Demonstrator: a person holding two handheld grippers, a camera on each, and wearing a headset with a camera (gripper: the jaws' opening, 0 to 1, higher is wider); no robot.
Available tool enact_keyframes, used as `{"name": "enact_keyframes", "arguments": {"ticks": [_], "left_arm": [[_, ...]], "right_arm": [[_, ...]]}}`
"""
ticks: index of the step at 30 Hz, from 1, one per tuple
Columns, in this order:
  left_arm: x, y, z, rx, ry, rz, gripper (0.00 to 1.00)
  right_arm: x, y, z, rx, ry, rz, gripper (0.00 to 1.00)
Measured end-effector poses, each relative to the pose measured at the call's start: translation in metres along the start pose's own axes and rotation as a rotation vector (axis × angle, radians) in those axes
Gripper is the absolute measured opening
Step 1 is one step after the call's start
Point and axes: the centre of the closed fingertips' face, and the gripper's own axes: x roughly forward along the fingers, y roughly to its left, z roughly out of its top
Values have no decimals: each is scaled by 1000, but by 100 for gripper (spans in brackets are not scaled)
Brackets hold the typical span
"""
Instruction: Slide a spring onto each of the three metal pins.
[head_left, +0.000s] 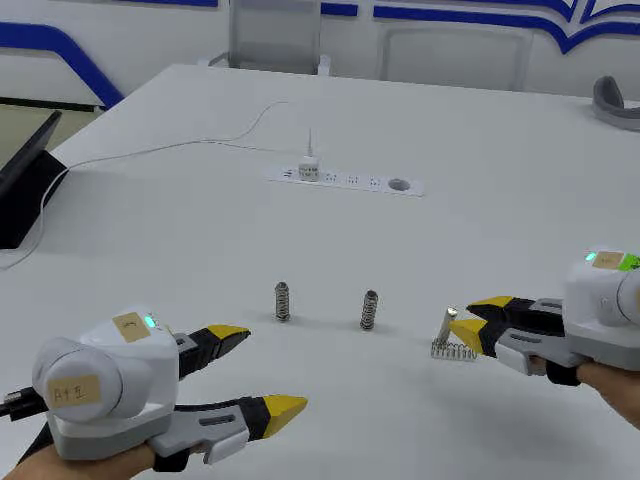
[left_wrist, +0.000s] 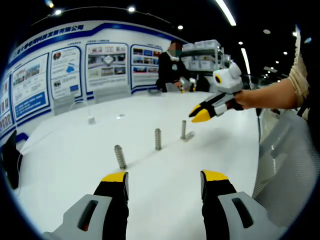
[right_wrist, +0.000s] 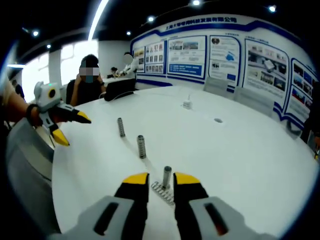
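While the right gripper (right_wrist: 161, 180) holds its yellow-tipped jaws parted and clamped on nothing, they straddle the last bare pin (right_wrist: 167, 176), which stands upright just ahead of the tips in the right gripper view. The loose spring (right_wrist: 161, 191) lies on its side on the white table (head_left: 480, 200), touching or nearly touching the foot of that pin and low between the two jaws. Further out along the same row, the middle pin (right_wrist: 141, 146) and the far pin (right_wrist: 121, 127) each carry a spring around their shafts, so two of the three look finished and the third is the step in hand. The left gripper (head_left: 255, 368) hovers well apart at the other end of the row, its jaws wide and empty. The next move probably calls for the right gripper to dip to the table and pinch the fallen spring across its coils. It would then have to tip the spring upright, bring its open end over the pin's top and let it slide down. A grip near one end should leave the bore free. Squeezing too hard could crush the coils or flick the spring away.
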Motion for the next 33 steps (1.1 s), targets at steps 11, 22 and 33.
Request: {"name": "enact_keyframes", "arguments": {"ticks": [11, 22, 33], "left_arm": [[-1, 0, -1, 0, 5, 3, 58], [0, 0, -1, -1, 12, 3, 58], [-1, 1, -1, -11, 13, 7, 58]], "right_arm": [[6, -9, -31, 27, 59, 9, 21], [18, -15, -47, 33, 98, 40, 21], [22, -11, -58, 37, 132, 77, 21]]}}
